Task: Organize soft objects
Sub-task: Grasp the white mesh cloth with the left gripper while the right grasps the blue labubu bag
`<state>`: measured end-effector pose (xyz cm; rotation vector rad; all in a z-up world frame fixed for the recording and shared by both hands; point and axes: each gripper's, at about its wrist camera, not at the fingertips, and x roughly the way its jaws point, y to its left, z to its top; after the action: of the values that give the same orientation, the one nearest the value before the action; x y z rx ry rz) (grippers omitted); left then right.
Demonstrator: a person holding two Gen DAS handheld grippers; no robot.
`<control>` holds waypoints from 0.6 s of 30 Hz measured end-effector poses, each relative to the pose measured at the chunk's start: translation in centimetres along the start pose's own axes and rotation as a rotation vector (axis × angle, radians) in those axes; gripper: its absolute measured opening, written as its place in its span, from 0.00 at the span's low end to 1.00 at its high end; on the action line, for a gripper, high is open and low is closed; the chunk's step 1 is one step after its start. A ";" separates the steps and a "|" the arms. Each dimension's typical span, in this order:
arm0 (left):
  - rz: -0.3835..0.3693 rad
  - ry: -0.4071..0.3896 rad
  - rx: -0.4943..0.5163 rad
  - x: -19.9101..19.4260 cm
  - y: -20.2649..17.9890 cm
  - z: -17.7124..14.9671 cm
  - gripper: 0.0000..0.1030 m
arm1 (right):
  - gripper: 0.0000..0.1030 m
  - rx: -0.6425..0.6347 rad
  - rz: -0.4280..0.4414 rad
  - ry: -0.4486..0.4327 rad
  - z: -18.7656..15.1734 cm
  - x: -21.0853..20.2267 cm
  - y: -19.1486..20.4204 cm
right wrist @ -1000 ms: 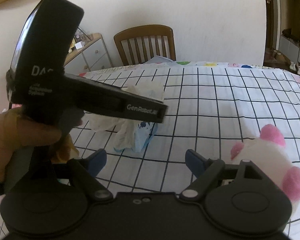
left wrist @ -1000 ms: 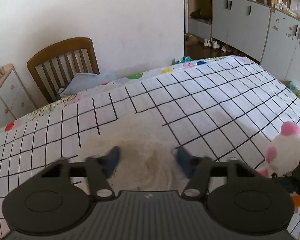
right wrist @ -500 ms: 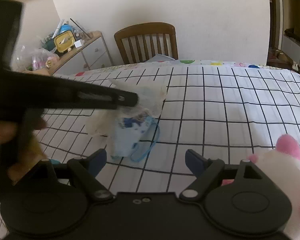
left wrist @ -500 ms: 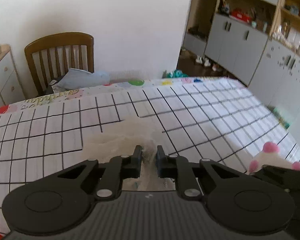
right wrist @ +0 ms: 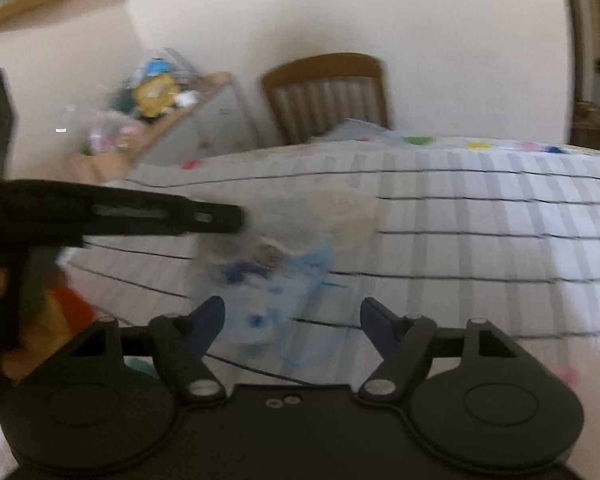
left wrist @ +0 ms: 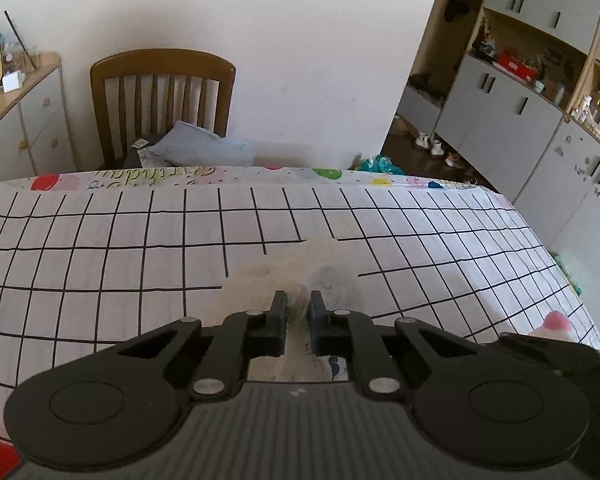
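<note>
The checked tablecloth [left wrist: 100, 248] is covering the whole table, with a wooden chair [left wrist: 162, 92] standing behind it. A pale garment [left wrist: 332, 276] with blue print is hanging over the cloth, the left gripper [left wrist: 298, 306] clamping its fabric. The right gripper [right wrist: 292, 312] is closing, jaws apart around the garment's lower end, not pinching it

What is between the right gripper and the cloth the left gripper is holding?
Nothing visible. The right gripper, jaws closing with only air between them, faces the pale, blue-printed cloth directly. The left gripper is shut on the cloth's upper part, entering from the left side, not across the approach.
</note>
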<state>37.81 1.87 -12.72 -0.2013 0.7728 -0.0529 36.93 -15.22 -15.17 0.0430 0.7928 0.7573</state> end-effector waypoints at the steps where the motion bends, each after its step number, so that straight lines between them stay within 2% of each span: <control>1: -0.003 0.002 -0.003 0.0 0.1 0.0 0.10 | 0.73 -0.023 0.012 0.005 0.1 0.4 0.4; 5: -0.008 0.009 0.001 0.0 0.0 -0.2 0.10 | 0.71 -0.060 0.001 0.040 0.3 2.7 1.4; 7: -0.007 0.010 0.000 0.0 0.1 -0.4 0.10 | 0.55 -0.052 -0.008 0.052 0.4 3.5 1.3; 8: -0.009 0.014 -0.007 0.1 0.3 -0.4 0.10 | 0.40 -0.041 -0.012 0.061 0.3 3.8 1.1; 10: -0.006 0.019 -0.015 0.2 0.4 -0.5 0.10 | 0.27 -0.002 -0.016 0.077 0.4 4.3 0.4; 12: -0.001 0.021 -0.009 0.3 0.3 -0.6 0.10 | 0.00 0.031 -0.005 0.072 0.0 4.2 -0.2; 18: 0.018 0.017 -0.027 0.4 1.1 -0.8 0.08 | 0.00 0.021 -0.035 0.038 -0.6 2.6 -1.0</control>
<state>37.52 2.72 -13.82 -0.2203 0.7925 -0.0272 38.36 -14.45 -17.54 0.0340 0.8360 0.7186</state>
